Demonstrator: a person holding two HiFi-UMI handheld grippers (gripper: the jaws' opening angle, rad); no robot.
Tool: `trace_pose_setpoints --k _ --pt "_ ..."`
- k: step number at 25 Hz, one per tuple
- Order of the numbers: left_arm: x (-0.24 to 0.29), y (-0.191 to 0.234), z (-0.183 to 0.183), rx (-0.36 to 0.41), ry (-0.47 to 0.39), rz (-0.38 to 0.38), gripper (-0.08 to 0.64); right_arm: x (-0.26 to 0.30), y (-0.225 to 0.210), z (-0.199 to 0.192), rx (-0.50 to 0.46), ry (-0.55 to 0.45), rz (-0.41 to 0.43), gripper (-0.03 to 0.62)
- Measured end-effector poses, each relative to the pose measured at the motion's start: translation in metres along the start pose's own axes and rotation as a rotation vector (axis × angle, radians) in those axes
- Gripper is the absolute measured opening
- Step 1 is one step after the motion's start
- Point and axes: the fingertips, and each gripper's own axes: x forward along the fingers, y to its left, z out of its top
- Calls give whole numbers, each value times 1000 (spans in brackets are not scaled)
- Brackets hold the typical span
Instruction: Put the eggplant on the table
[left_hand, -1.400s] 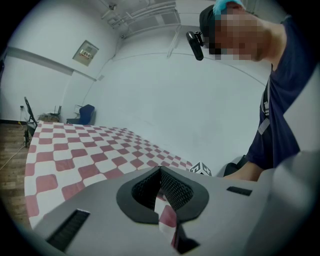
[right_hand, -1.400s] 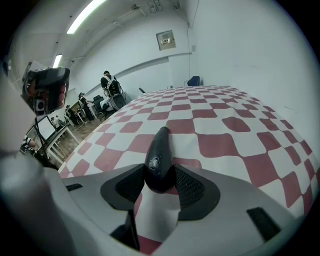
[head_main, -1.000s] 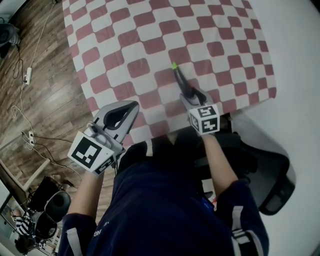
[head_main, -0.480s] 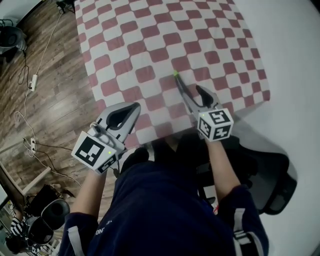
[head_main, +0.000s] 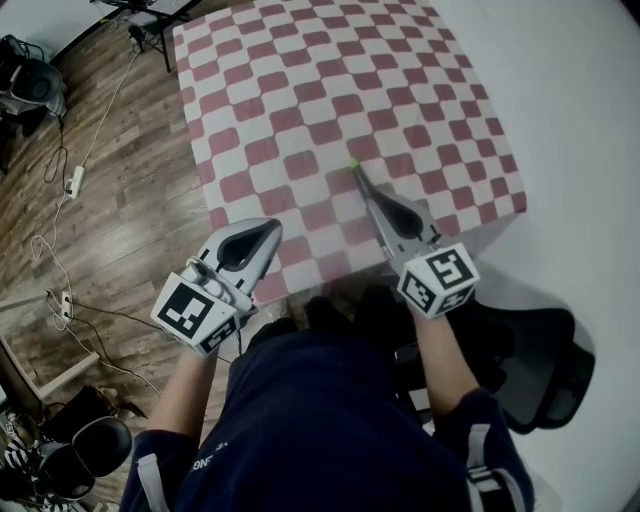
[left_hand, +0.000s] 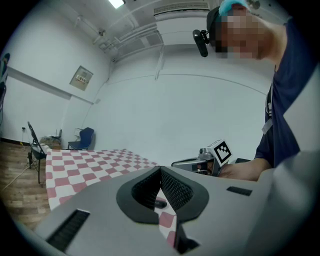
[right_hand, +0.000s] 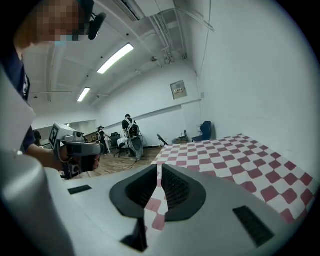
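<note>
The eggplant (left_hand: 160, 203) lies on the red-and-white checkered table (head_main: 300, 90) near its front edge. It shows as a small dark shape through the left gripper's jaws. In the head view only its green stem (head_main: 353, 169) peeks out past my right gripper (head_main: 360, 183), which hangs above it. The right gripper's jaws are closing, nearly together, with nothing between them (right_hand: 160, 167). My left gripper (head_main: 272, 228) hovers over the table's front left corner. It is shut and empty (left_hand: 160, 170).
A black office chair (head_main: 540, 350) stands at my right, just off the table's front edge. Wood floor with cables (head_main: 70, 180) runs along the left. People and gear stand far off across the room (right_hand: 127, 135).
The right gripper's jaws stood open around the eggplant; now they are drawn together and the gripper has lifted clear. The eggplant stays on the cloth. The left gripper rose a little.
</note>
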Motion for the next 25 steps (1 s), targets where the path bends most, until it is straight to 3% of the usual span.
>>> trace_pose_setpoints --k 6,15,25 --pt "-22 -7 2 14 -19 3 26 -16 38 18 -20 -61 48 23" --pt "-48 -15 -1 19 -22 -3 26 -20 80 13 -38 -62 74 17" --pt "-54 -19 -2 32 -28 -16 26 -20 94 8 -46 -46 78 15"
